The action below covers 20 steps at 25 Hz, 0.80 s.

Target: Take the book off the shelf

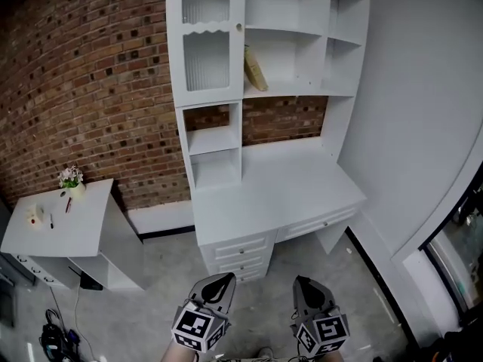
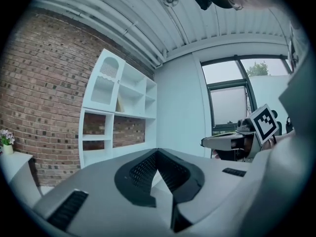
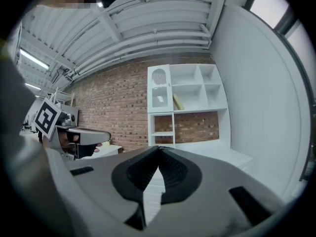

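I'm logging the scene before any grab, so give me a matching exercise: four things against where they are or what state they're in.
Things:
1. book
2. flowers
3. drawers
4. right tongs

Places or states:
A. under the desk top
B. shut, nothing held
C. leaning on a shelf beside the ribbed door
D. on the side table by the brick wall

Pairs: 1-C, 2-D, 3-A, 4-B
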{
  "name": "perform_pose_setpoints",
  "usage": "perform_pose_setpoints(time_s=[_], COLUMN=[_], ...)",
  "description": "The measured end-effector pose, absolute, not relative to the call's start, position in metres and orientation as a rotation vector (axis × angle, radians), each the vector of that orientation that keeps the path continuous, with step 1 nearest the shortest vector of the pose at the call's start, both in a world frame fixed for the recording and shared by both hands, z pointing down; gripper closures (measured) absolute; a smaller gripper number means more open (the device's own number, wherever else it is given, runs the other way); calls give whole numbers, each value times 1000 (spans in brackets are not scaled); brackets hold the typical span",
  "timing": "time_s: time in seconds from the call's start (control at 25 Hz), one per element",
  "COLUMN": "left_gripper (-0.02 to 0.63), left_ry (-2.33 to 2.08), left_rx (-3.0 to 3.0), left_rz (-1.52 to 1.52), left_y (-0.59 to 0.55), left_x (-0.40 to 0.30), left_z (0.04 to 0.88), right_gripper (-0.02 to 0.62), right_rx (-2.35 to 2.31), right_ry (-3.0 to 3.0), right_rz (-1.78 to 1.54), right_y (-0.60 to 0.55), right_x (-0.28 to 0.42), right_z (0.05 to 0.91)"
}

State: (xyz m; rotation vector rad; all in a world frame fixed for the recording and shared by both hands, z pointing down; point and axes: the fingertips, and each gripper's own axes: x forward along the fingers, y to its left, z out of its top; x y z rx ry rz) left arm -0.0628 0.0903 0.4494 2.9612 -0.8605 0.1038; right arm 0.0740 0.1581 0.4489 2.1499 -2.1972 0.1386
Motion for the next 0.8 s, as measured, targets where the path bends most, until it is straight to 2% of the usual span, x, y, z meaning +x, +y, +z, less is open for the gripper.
perform_pose_setpoints(time_s=[0.32,0.8], left_gripper=[592,592], left_ry=[-883,-1020], left_rx=[2941,2832], left_rz=[195,211], left_y=[79,-45], left_x=[29,62], left_z=[470,489], right_gripper=[589,588], right_rx=[2090,2055], right_ry=[-2200,-2233], right_rz=[230,246], right_y=[130,13], right_x=[172,226], right_z=[463,480])
